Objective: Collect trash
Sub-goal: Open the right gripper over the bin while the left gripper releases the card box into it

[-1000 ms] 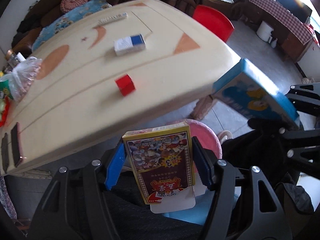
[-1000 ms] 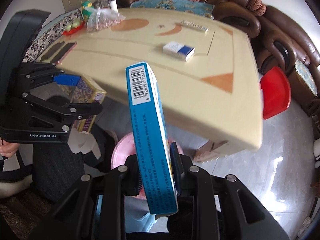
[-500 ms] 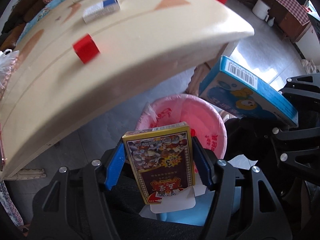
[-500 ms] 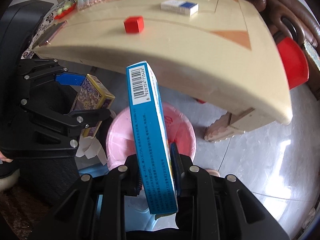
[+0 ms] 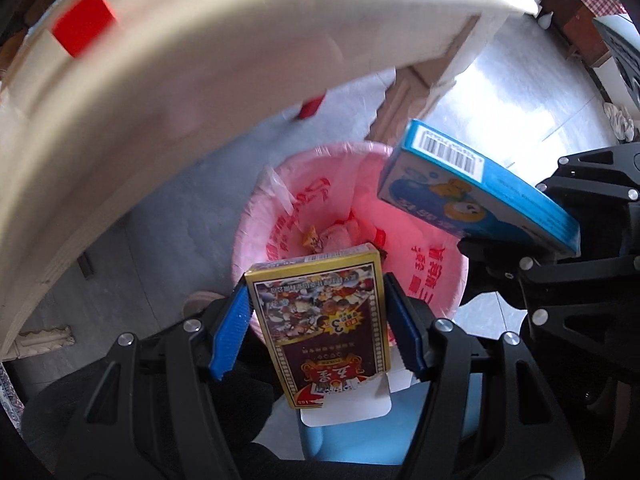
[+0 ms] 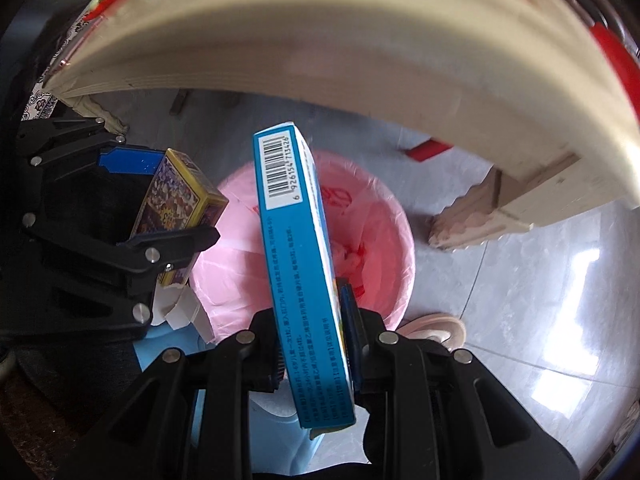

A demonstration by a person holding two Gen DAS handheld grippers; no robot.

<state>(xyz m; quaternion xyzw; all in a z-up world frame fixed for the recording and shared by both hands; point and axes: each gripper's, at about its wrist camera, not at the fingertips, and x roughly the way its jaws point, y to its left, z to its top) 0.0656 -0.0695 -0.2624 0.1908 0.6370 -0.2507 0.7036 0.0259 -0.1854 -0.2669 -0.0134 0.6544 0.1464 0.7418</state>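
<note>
My left gripper (image 5: 316,324) is shut on a yellow-edged card box (image 5: 320,320) with its flap open, held over the near rim of a bin lined with a pink bag (image 5: 432,272). My right gripper (image 6: 312,332) is shut on a blue carton (image 6: 300,264) with a barcode, held upright above the same bin (image 6: 384,216). Each gripper shows in the other's view: the blue carton (image 5: 472,184) at right over the bin, the card box (image 6: 176,204) at left. Wrappers (image 5: 328,236) lie in the bin's bottom.
The cream table's edge (image 5: 200,80) arches overhead, with a red block (image 5: 84,26) on top. A table leg (image 6: 480,216) stands behind the bin on the grey tile floor. A light blue stool (image 6: 272,420) sits below the grippers. A slipper (image 6: 436,328) lies beside the bin.
Both grippers have dropped from table height to below the table edge and moved in over the pink bin, each still holding its box. The tabletop has slid up out of view.
</note>
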